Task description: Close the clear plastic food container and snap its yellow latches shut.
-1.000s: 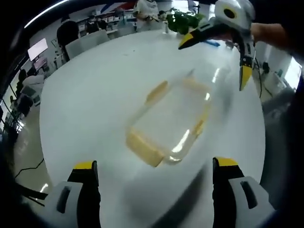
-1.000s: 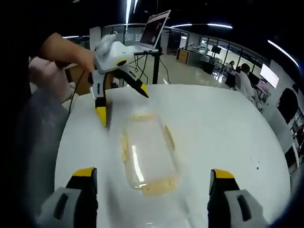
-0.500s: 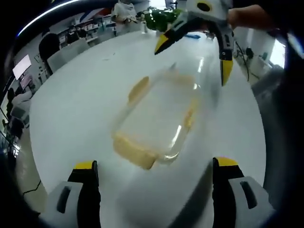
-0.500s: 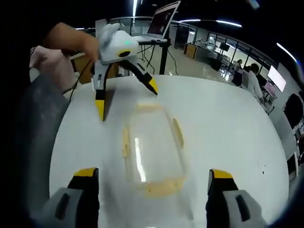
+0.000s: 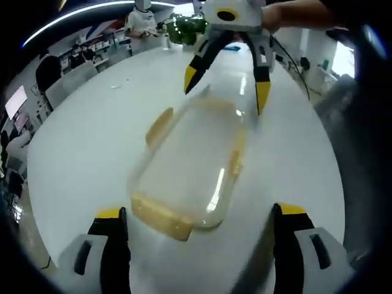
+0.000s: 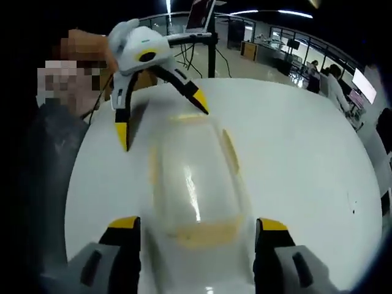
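Container [image 5: 190, 165] on white round table [image 5: 86, 153] | open office | both grippers' fingers apart

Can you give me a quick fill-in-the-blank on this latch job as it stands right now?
1. The clear container rests on a round table whose colour is ____.
2. The container's latches are coloured ____.
3. Both the left gripper and the right gripper have jaws that are ____.
4. The two grippers face each other from opposite ____ of the container.

Missing words: white; yellow; open; ends
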`<action>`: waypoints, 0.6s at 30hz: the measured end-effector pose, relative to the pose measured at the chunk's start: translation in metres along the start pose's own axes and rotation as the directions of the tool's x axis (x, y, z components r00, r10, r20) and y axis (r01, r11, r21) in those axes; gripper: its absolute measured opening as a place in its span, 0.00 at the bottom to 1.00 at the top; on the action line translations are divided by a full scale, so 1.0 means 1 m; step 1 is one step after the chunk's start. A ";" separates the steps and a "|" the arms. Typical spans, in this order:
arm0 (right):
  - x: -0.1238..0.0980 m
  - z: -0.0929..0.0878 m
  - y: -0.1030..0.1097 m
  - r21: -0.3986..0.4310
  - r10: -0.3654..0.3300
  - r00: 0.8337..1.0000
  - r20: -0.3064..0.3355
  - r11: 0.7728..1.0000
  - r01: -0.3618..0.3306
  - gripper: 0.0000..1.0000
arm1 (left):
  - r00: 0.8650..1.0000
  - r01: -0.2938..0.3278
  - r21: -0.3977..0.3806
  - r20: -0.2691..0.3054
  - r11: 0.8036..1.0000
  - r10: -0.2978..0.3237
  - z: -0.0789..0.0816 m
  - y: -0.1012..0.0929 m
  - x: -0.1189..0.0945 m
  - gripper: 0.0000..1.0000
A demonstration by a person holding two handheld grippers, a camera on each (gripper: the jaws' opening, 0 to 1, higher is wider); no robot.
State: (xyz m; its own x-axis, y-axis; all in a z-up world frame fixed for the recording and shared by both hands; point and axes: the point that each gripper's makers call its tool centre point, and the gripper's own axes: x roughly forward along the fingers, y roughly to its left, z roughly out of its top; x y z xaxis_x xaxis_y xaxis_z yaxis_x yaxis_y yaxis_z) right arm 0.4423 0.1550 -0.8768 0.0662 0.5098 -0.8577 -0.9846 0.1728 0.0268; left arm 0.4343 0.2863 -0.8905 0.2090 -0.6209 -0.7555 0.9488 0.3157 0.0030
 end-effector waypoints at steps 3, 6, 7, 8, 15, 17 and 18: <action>0.002 -0.004 0.004 -0.012 0.023 1.000 -0.021 1.000 -0.023 0.72 | 1.000 0.004 0.018 0.012 1.000 -0.004 0.001 -0.001 -0.001 0.89; 0.005 -0.003 0.009 -0.013 0.050 0.998 -0.027 0.999 -0.050 0.67 | 1.000 0.010 0.026 0.013 1.000 -0.010 0.000 -0.003 -0.002 0.90; 0.005 -0.003 0.009 -0.015 0.057 0.998 -0.035 0.998 -0.057 0.67 | 1.000 0.013 0.027 0.013 1.000 -0.013 0.000 -0.004 -0.003 0.89; 0.006 -0.005 0.009 -0.018 0.062 0.997 -0.045 0.998 -0.063 0.67 | 1.000 0.015 0.027 0.014 1.000 -0.015 -0.001 -0.005 -0.003 0.89; 0.008 -0.009 0.009 -0.072 0.059 0.994 -0.088 0.995 -0.066 0.58 | 0.999 0.048 0.060 0.004 0.997 -0.048 -0.005 -0.017 -0.008 0.84; 0.008 -0.010 0.008 -0.096 0.059 0.993 -0.099 0.993 -0.068 0.56 | 0.998 0.057 0.073 -0.002 0.996 -0.057 -0.005 -0.021 -0.010 0.80; 0.009 -0.009 0.009 -0.094 0.062 0.993 -0.098 0.993 -0.071 0.56 | 0.998 0.060 0.076 -0.008 0.995 -0.059 -0.005 -0.022 -0.011 0.79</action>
State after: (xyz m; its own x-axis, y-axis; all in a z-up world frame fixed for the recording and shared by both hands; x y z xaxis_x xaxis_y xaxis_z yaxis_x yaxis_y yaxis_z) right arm 0.4327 0.1534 -0.8892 -0.0107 0.4347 -0.9005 -0.9977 0.0560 0.0389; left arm 0.4096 0.2896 -0.8862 0.1504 -0.6325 -0.7599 0.9748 0.2229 0.0074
